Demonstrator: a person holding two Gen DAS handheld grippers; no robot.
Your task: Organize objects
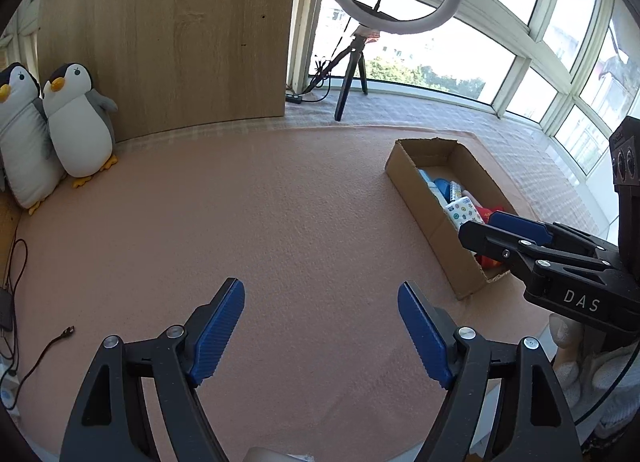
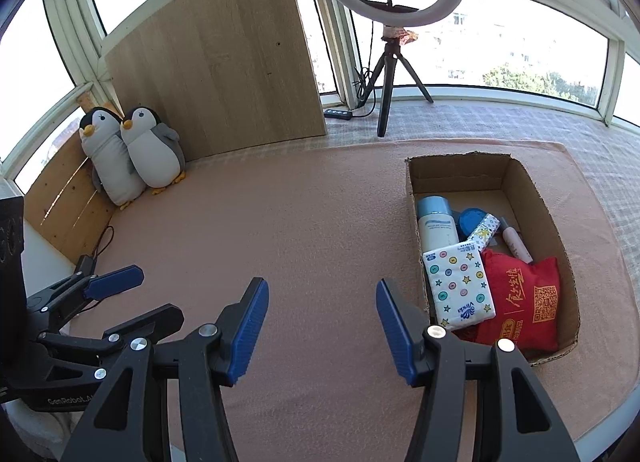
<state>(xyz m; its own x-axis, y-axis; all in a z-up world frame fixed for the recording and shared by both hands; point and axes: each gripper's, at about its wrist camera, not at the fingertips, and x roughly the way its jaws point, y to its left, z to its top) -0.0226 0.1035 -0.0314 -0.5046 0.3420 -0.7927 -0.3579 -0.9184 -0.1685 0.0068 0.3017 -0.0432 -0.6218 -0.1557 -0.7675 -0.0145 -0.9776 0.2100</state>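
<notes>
A cardboard box (image 2: 412,182) lies on the pink mat at the right. Inside it are a white bottle with a blue cap (image 2: 436,222), a blue round lid (image 2: 472,222), a star-patterned tissue pack (image 2: 458,286), a red pouch (image 2: 524,298) and a pink tube (image 2: 518,244). My right gripper (image 2: 320,284) hovers over bare mat just left of the box, open and holding nothing. My left gripper (image 1: 320,288) is also open and empty above the mat, with the box (image 1: 424,214) to its right. The right gripper (image 1: 480,228) reaches in front of the box's near end.
Two plush penguins (image 2: 136,154) lean against a wooden board (image 2: 216,54) at the back left. A ring light on a tripod (image 2: 388,62) stands behind the mat by the windows. Cables (image 1: 44,350) lie at the mat's left edge. A gloved hand (image 1: 576,366) holds the right gripper.
</notes>
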